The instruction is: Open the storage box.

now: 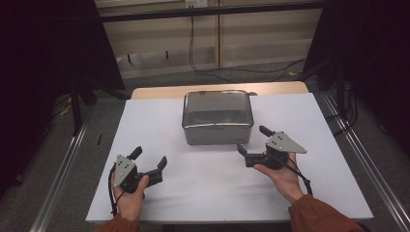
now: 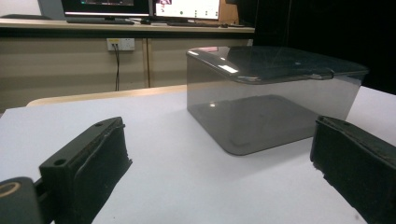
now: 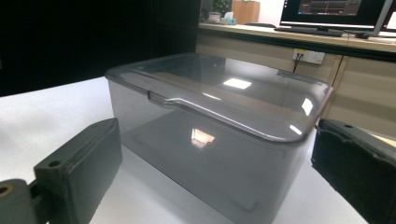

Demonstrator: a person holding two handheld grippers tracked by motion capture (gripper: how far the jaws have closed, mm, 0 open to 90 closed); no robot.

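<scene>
A smoky grey see-through box (image 1: 217, 117) with its lid on stands in the middle of the white table (image 1: 193, 193). Nothing can be seen inside it. My left gripper (image 1: 150, 157) rests low at the front left, open and empty, well short of the box (image 2: 271, 102). My right gripper (image 1: 254, 138) is open and empty too, just off the box's front right corner (image 3: 219, 140), jaws spread wide and not touching it. A hand holds each gripper.
The white sheet covers a wooden tabletop whose far edge (image 1: 217, 89) shows behind the box. Beyond it runs a wall with a cable (image 1: 193, 53) and a socket (image 2: 120, 44). Monitors (image 2: 187, 8) stand on a counter. Metal rails (image 1: 63, 174) flank the table.
</scene>
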